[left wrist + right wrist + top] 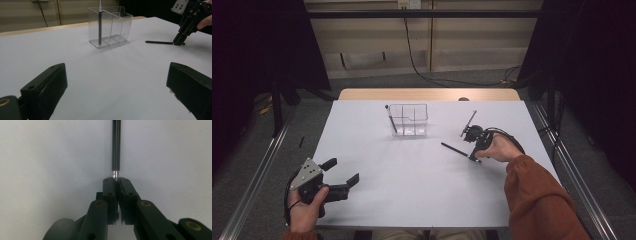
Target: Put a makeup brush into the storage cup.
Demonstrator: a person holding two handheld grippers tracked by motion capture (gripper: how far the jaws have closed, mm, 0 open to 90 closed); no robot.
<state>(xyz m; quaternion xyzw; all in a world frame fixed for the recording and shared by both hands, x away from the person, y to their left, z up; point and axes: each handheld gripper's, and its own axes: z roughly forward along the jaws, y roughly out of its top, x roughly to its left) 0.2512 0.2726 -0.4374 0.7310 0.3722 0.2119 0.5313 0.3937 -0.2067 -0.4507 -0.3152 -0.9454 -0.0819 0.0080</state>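
A thin black pen (454, 148) lies on the white table (412, 170), right of centre. My right gripper (473, 158) points down at its near end and is shut on it. In the right gripper view the jaws (116, 181) pinch the pen's silver-ringed end, and the pen (116, 145) runs straight away from them. The left gripper view shows that pen (158, 42) flat on the table, with the right gripper (179, 42) at its end. My left gripper (343, 171) rests at the table's near left corner, open (117, 75), with nothing between its jaws.
A clear organizer with three compartments (417, 112) (122, 25) stands at the far centre, with a dark pen (390, 119) (100, 25) leaning in its left compartment. Another pen (469, 122) lies just beyond my right hand. Metal rails flank both sides of the table.
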